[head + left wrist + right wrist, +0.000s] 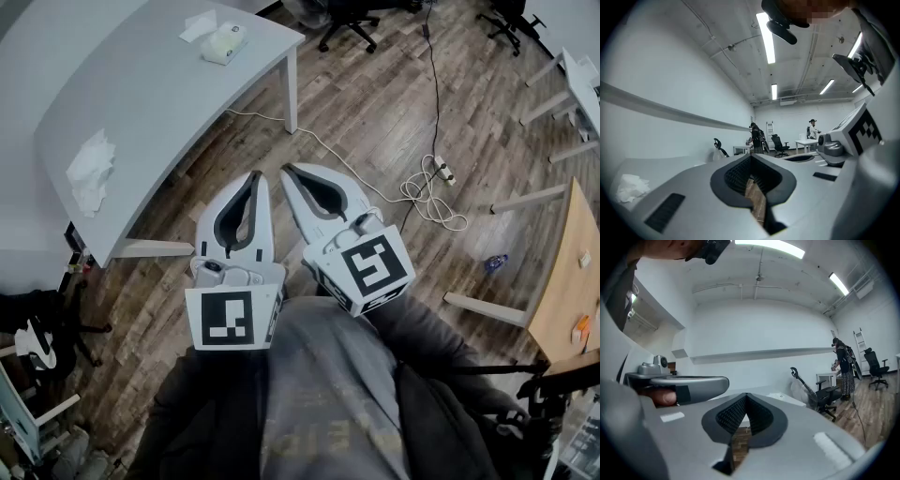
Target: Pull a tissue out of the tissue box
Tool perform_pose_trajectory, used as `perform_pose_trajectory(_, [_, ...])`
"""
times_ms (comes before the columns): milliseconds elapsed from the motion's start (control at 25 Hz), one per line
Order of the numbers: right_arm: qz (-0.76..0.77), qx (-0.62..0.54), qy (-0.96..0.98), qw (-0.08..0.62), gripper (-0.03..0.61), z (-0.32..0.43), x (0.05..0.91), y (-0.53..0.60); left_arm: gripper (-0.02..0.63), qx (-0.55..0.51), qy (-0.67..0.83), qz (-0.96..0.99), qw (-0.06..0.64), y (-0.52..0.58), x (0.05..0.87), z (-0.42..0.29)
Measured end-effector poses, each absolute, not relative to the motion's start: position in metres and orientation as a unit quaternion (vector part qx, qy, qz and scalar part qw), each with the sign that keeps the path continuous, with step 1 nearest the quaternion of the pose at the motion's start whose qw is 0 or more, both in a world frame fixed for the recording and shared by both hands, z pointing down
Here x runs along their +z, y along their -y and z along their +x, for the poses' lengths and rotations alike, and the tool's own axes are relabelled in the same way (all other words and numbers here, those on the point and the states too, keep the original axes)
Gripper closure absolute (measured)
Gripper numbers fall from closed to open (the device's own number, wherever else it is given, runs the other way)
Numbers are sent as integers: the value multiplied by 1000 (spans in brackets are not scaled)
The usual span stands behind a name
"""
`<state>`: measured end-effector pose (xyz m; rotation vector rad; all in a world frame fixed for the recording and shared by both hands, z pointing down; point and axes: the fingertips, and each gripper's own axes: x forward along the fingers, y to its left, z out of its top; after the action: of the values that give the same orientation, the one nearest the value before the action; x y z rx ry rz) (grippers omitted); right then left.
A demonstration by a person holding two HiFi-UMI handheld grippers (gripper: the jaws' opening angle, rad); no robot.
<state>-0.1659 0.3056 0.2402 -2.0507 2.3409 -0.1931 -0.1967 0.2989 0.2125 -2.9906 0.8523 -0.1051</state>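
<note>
1. Wood floor fills the middle of the head view, with a long grey table running up the left side.
2. Tissue box sits up at the far end of the table, close to its right-hand corner, and a loose tissue lies just beside it.
3. Down by the table's near left edge there's a crumpled pile of tissues, well apart from the box. It also shows as a white wad low on the left in the left gripper view.
4. Left gripper hangs over the floor, close in to the person's lap and well short of the table. Its own view shows the tips meeting, with only floor seen through the hollow behind them. It's closed and holds nothing.
5. Right gripper is right alongside, tip angled toward the left one's. In its view the jaws are together too, with nothing between them.
6. Neither gripper touches the box or any tissue.
7. Off to the right, a white cable with a power strip trails across the floor, and a wooden table cuts in at the edge.
8. Office chair stands at the top, beyond the grey table.
9. In the background of the left gripper view, two people stand near desks at the far wall.
</note>
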Motion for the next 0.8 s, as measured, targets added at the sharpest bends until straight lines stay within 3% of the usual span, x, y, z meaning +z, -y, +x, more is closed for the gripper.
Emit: perform_pose_trajectory(800, [-623, -64, -780, 19, 575, -102, 247, -315, 617, -41, -310, -950, 16, -312, 223, -130])
